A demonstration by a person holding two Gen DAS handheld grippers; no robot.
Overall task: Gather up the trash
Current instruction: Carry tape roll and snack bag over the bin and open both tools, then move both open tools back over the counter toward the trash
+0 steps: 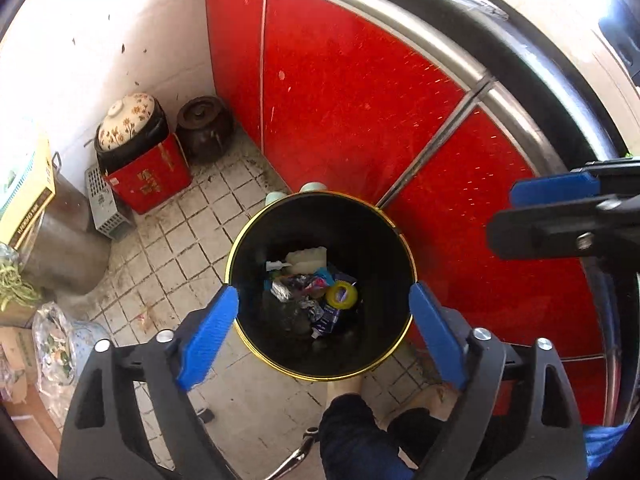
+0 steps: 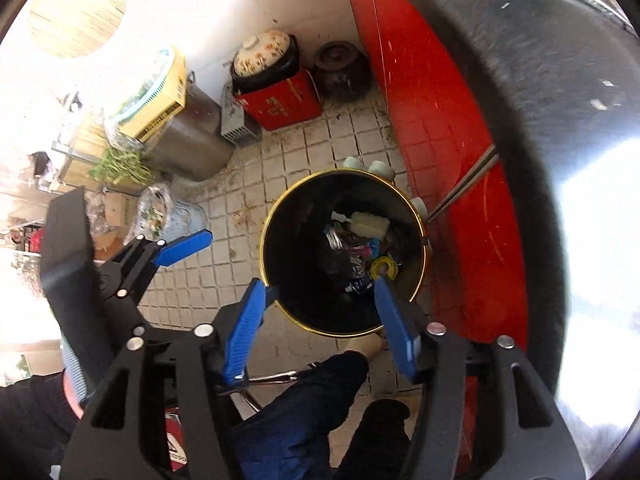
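Observation:
A round black trash bin with a gold rim (image 1: 240, 240) stands on the tiled floor beside red cabinet doors; it also shows in the right wrist view (image 2: 269, 236). Inside lie foil wrappers (image 1: 298, 292), a yellow tape roll (image 1: 341, 294) and a pale plastic piece (image 1: 307, 260). My left gripper (image 1: 323, 312) hangs open and empty above the bin mouth. My right gripper (image 2: 318, 302) is open and empty above the bin's near rim. The right gripper's blue fingers (image 1: 552, 190) show at the right edge of the left wrist view; the left gripper's blue fingers (image 2: 184, 246) show left in the right wrist view.
Red cabinet doors (image 1: 360, 100) run along the right under a steel counter edge. A red box (image 1: 150, 182) with a flowered-lid pot, a brown clay pot (image 1: 205, 126), a steel pot (image 1: 64, 240) and bags of vegetables (image 1: 52, 344) line the left. The person's legs (image 1: 356, 432) stand before the bin.

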